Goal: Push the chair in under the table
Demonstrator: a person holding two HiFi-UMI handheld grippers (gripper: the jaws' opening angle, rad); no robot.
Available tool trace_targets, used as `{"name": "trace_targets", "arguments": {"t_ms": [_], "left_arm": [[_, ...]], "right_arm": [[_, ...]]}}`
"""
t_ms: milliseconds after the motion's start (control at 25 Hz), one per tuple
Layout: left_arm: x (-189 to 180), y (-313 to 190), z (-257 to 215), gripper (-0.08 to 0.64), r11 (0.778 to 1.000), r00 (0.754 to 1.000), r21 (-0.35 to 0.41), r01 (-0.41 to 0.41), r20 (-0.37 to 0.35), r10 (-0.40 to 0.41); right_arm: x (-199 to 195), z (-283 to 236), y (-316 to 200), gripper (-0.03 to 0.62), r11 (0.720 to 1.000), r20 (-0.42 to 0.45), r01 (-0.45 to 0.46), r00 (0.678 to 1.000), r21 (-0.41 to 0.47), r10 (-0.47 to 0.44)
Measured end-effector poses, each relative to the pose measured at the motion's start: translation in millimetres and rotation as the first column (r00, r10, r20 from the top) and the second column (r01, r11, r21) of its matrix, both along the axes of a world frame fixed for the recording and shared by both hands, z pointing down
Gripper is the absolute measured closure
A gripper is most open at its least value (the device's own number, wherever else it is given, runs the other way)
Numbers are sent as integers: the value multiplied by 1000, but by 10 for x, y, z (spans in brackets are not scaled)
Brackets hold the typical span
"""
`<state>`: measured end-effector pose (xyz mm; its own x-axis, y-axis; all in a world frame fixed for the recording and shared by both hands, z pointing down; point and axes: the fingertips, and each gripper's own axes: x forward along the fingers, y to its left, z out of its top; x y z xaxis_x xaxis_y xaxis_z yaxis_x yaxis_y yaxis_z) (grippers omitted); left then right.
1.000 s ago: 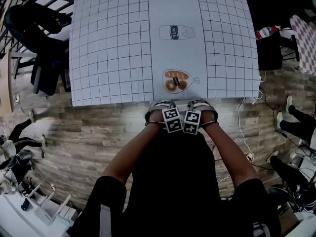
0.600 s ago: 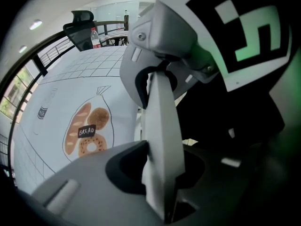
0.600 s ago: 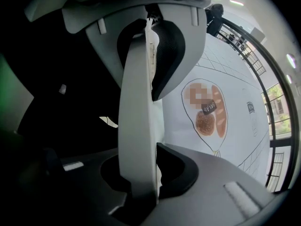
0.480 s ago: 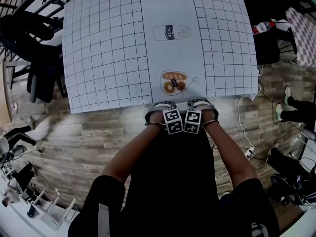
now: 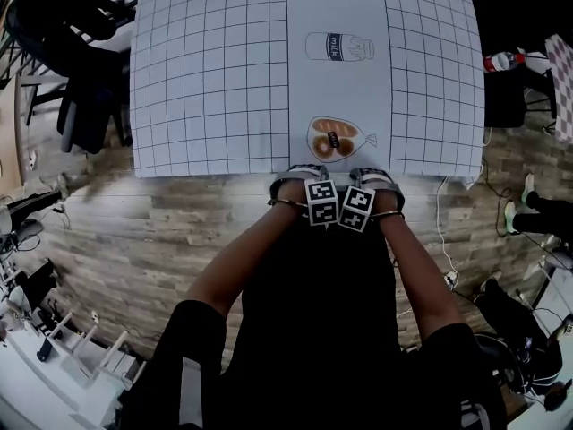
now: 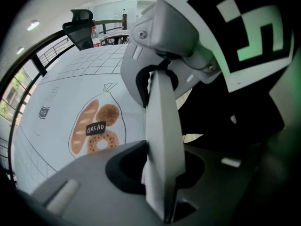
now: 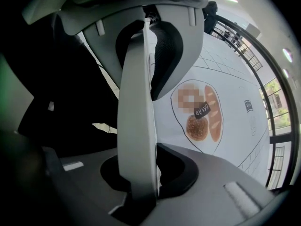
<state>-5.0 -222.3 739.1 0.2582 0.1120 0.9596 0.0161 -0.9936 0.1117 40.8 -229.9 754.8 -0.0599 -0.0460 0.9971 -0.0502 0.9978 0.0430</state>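
The left gripper (image 5: 304,186) and right gripper (image 5: 374,186), fingers nearly together on nothing, sit paired at the lower edge of the white gridded tabletop (image 5: 206,79), apparently to shove the black chair (image 5: 331,258) under.

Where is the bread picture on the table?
Look at the checked cloth; a plain strip runs down its middle. The bread picture sits on that strip at the cloth's edge lowest in the head view. It is the only brown drawing, loaves in a bag labelled BREAD, unlike the milk bottle farther up.
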Motion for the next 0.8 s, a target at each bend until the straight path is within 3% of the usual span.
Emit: {"name": "trace_targets", "arguments": {"t_ms": [800], "left_arm": [[25, -20, -4, 463, 1000, 1000, 15, 27, -14, -27]], "right_arm": [[22, -37, -7, 500, 999, 4, -16, 1000, -30, 17]]}}
